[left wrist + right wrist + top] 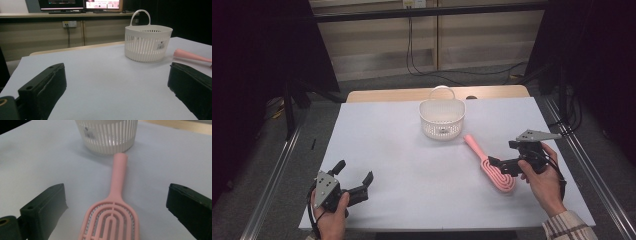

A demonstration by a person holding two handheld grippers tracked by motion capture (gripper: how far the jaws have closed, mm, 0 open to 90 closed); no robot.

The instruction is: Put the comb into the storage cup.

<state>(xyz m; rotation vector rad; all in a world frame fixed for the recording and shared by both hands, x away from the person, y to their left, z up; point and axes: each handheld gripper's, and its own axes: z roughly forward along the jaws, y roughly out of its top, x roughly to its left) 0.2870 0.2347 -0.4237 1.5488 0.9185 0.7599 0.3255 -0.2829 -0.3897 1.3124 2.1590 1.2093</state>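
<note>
Pink brush (492, 165) is lying flat on the white tabletop (402, 150), handle end aimed at the basket (442, 118) and stopping just short of it, so near but not touching. The vented oval head is the end farthest from the basket, on the person's side.

Right tool (504, 152) is at that head end with its jaws spread wide. From the right gripper view the head of the brush (111, 220) sits between the two black jaws with clear gaps on both sides, so nothing is clamped, and the handle runs straight up toward the basket (107, 136). Can't tell from the pictures whether the tool is resting on the tabletop or just above it.

Left tool (355, 176) is well apart from the basket, down at the near left part of the tabletop, jaws also wide apart with only bare surface between them. In the left gripper view the basket (147, 42) stands upright with its loop handle up at the far rim, and the brush handle tip (191, 55) pokes in just beside it.
</note>
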